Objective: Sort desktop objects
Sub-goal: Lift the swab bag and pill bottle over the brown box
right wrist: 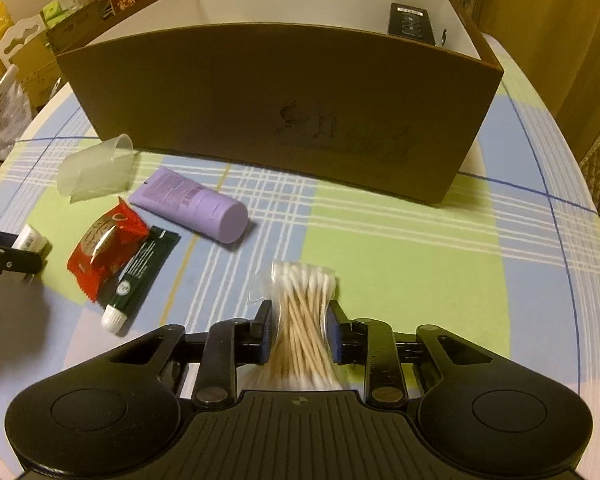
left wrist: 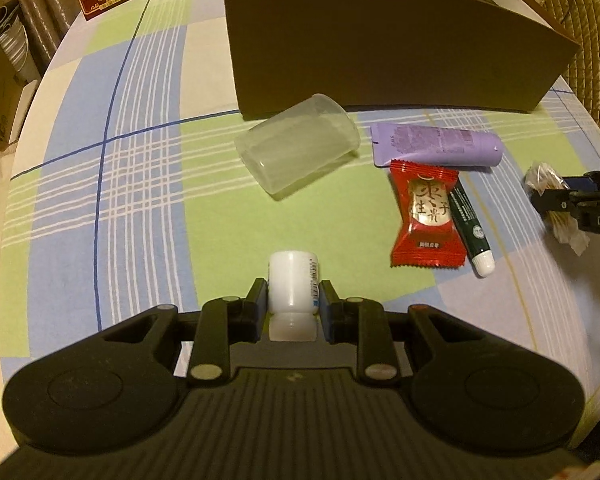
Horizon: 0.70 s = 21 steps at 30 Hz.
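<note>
White plastic bottle (left wrist: 293, 286) sits clamped in my left gripper (left wrist: 293, 304) above the checked cloth (left wrist: 148, 184); my right gripper (right wrist: 299, 330) squeezes a cotton-swab bundle (right wrist: 302, 312) (brown box (right wrist: 276, 108) beyond).

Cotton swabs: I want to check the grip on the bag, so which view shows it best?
The right wrist view: the cotton swabs sit centred, pinched between the right gripper pads. The left wrist view shows them only small and blurred at its right edge.
</note>
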Available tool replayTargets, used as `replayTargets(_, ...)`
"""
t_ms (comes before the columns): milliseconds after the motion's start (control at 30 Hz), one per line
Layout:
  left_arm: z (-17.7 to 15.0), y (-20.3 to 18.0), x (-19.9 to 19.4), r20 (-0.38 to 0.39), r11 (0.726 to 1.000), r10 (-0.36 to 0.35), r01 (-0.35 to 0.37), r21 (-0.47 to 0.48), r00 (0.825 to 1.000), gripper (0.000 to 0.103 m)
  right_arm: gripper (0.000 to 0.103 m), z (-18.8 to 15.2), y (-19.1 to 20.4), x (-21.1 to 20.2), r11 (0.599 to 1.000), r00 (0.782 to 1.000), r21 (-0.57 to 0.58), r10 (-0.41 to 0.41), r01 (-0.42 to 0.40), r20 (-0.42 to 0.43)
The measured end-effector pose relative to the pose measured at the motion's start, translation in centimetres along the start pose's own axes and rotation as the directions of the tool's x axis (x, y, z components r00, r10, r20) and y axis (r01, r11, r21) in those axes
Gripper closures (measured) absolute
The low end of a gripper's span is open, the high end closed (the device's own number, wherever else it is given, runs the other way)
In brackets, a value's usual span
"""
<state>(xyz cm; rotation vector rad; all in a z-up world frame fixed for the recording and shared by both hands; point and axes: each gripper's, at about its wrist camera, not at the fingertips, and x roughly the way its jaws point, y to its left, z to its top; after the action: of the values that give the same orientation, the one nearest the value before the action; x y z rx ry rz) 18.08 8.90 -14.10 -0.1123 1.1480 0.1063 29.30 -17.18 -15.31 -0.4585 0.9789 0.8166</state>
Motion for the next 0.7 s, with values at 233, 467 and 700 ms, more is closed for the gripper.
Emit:
replayTargets(233,-0.7,-0.8,-0.4,0.001,1.0,0.012,-0.012,0.009,1.0,0.081,0.081,-0.9,0.8,-0.8,1.0,0.999,-0.011,0.027,-0.028,-0.035)
replayTargets(467,-1.4,-1.3,-1.8,0.016,1.0,0.003,-0.003,0.002,1.0,0.081,0.082,-1.7,0.8,-2.3,0.992,0.992,0.041,0.118,-0.116,-0.049)
replayTargets(700,-0.6,-1.6,-4.7,0.084,1.0,-0.017,0.018,-0.004,0.996,0.081,0.082,-0.4,0.8,-4.7,0.978,0.98,0.059,0.2,-0.199,-0.005)
